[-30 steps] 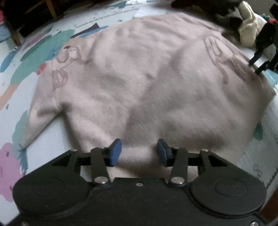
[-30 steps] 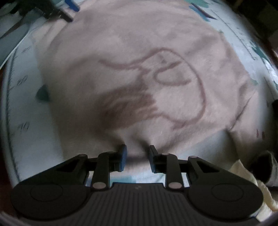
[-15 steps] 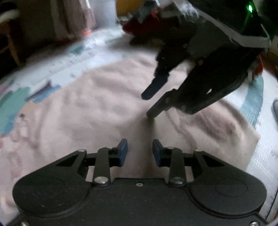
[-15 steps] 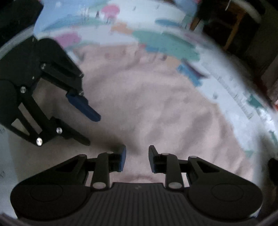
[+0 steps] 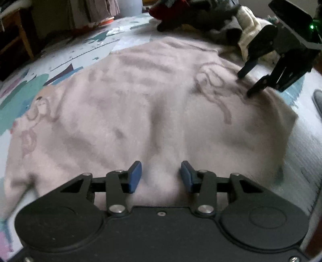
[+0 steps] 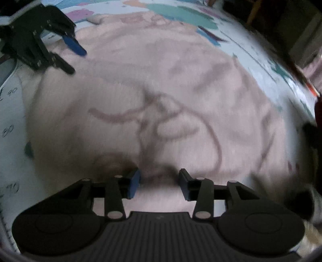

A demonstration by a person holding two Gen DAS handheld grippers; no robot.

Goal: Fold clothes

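The pink sweater (image 5: 140, 112) lay spread across the patterned play mat (image 5: 60, 58), filling the middle of both wrist views. The left claw (image 5: 161, 177) hung low over the near edge of the cloth at the bottom centre of its frame, blue pads well apart, nothing between them. The right claw (image 6: 159, 183) sat at the bottom centre of its own view, also parted wide and empty, right above the brown line drawing (image 6: 161, 129) on the fabric. In the left view that same right claw showed at the upper right, tips down on or just above the cloth near the sweater's far side; whether they were pressing, I could not tell. In the right view the left claw appeared at the upper left, fingers spread over the sweater's other edge.

How far along? The sweater looked broad and mostly flat, with soft ridges down the middle and a sleeve trailing at the lower left of the left view. I could not see a clear doubled layer or a crisp crease, so a tidy folded bundle was not there. This spread could fit a garment laid out for folding, or one with a sleeve already tucked under. A heap of other clothes (image 5: 211, 18) waited at the top right of the left view.
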